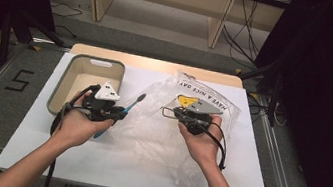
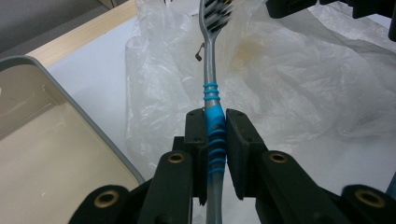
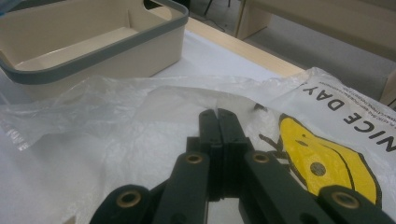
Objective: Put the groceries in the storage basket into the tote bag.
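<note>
My left gripper (image 2: 215, 140) pinches the toothbrush (image 2: 212, 93) by its handle, head toward the plastic bag (image 2: 299, 84), ready for bagging.

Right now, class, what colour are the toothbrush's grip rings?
Blue, on a grey toothbrush; clearest in the left gripper view.

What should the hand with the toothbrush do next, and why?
Probably ease the toothbrush forward, bristles first, toward the plastic bag. The left gripper is clamped on its blue handle, the head already points at the bag, and the right gripper seems to pinch the bag's edge.
</note>
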Demonstrator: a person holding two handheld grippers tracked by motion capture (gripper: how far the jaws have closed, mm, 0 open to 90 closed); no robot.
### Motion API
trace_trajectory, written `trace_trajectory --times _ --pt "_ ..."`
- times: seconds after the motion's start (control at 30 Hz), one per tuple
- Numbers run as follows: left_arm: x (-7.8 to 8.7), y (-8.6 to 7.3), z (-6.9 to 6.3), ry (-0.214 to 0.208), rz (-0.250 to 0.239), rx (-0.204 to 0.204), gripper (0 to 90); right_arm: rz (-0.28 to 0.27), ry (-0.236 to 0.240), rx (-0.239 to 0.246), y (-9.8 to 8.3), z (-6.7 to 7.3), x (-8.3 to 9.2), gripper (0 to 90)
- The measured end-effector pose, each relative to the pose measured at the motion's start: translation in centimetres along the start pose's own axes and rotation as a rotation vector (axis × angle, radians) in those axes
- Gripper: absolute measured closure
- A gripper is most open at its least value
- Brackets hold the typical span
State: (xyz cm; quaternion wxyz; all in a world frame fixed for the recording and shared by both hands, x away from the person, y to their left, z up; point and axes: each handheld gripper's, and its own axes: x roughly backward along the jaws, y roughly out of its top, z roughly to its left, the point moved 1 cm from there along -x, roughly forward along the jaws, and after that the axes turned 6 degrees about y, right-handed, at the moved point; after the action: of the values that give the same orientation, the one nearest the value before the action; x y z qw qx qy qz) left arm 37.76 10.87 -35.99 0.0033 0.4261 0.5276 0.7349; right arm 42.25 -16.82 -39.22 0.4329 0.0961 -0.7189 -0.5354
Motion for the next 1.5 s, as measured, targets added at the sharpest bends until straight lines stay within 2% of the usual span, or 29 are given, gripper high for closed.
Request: trace_trajectory --times 0.47,0.73,1.17,1.33,1.5 --pt "-1.0 0.3 -1.5 -0.027 0.014 -0.029 79.0 -0.004 0.000 -0.005 0.0 -0.1 0.2 90.0" --pt "-1.7 0.4 -2.2 -0.029 0.030 -0.045 79.0 -0.005 0.000 -0.004 0.0 -0.1 0.2 90.0" --pt "-3.7 0.2 -3.4 -0.032 0.081 -0.060 79.0 -0.012 -0.002 -0.006 0.1 -0.1 0.4 90.0" --pt "-4.4 0.3 -3.9 -0.025 0.102 -0.079 79.0 -0.011 -0.001 -0.005 0.2 -0.1 0.4 90.0" --pt "-5.3 0.1 -4.1 -0.036 0.122 -0.070 78.9 -0.018 0.001 -0.010 0.2 -0.1 0.5 90.0"
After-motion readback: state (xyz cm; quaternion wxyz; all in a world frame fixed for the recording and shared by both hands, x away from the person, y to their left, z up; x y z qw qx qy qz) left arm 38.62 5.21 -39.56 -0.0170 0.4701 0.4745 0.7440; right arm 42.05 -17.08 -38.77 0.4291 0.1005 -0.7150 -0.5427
